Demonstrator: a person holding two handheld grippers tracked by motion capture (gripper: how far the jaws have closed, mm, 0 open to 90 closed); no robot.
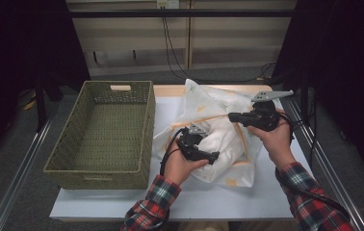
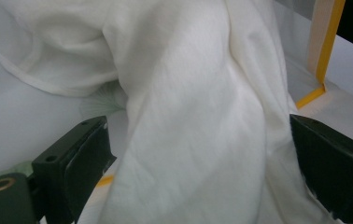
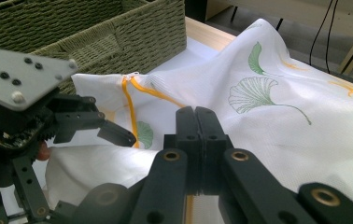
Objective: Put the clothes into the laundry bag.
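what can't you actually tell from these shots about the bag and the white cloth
- High view: how far the white cloth sits inside the mesh bag; folds and the left gripper cover it.
- Left gripper view: the cloth's lower end, cut off by the bottom edge.
- Right gripper view: what the right gripper pinches; its jaws hide it.

White-topped table (image 1: 122, 204) with pale wooden far edge (image 1: 170, 90), flanked by metal rails (image 1: 21, 168). Grey floor (image 1: 6, 159) either side. Light panelled wall (image 1: 132, 43) behind, black cables (image 1: 170, 53) hanging from a wall socket (image 1: 166, 4). Dark curtains (image 1: 21, 43) left and right. Lighting dim, even.
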